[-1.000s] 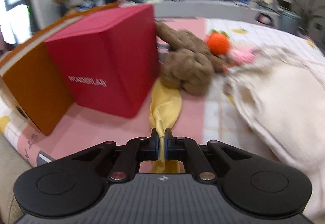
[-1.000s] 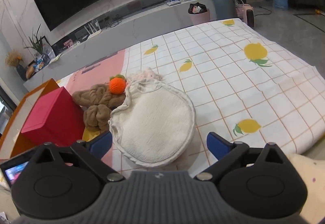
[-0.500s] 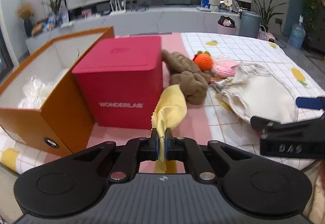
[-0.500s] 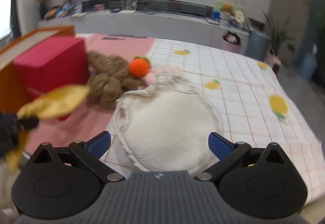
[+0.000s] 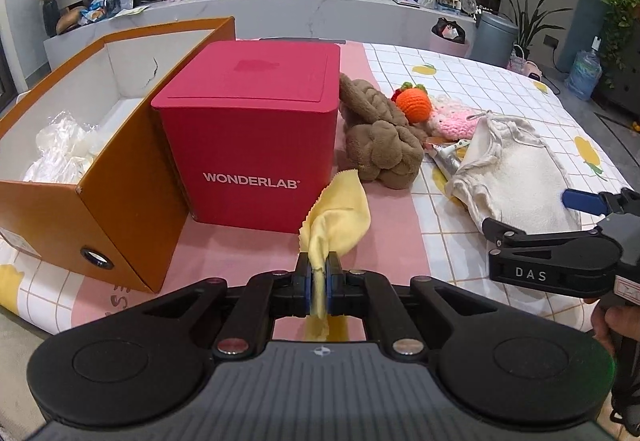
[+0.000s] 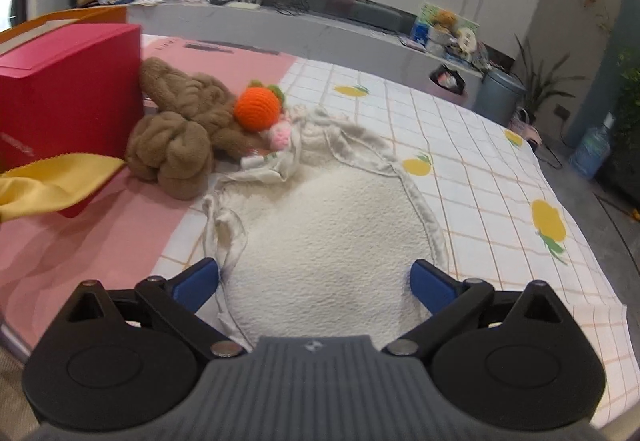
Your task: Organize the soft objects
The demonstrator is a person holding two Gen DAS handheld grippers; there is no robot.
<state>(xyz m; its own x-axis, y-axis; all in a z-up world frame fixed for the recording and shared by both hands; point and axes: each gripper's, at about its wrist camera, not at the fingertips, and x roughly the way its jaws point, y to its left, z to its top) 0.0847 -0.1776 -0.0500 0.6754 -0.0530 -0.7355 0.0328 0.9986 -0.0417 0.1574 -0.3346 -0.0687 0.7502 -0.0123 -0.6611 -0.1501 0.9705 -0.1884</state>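
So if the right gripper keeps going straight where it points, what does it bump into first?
Most likely the fluffy cream drawstring pouch lying on the checked tablecloth. The open right gripper points down at it, though the gap is hard to judge.

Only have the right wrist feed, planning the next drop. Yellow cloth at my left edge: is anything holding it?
Observer: Yes. The left gripper is shut on the yellow cloth; the cloth's free end sticks out ahead of the jaws.
Operator: Orange box, can't see inside. Contents?
Observer: The orange box is open on top, with crumpled white plastic in it.
Operator: Any marking on the red box?
Observer: The red box reads WONDERLAB in white on the face towards the left gripper.
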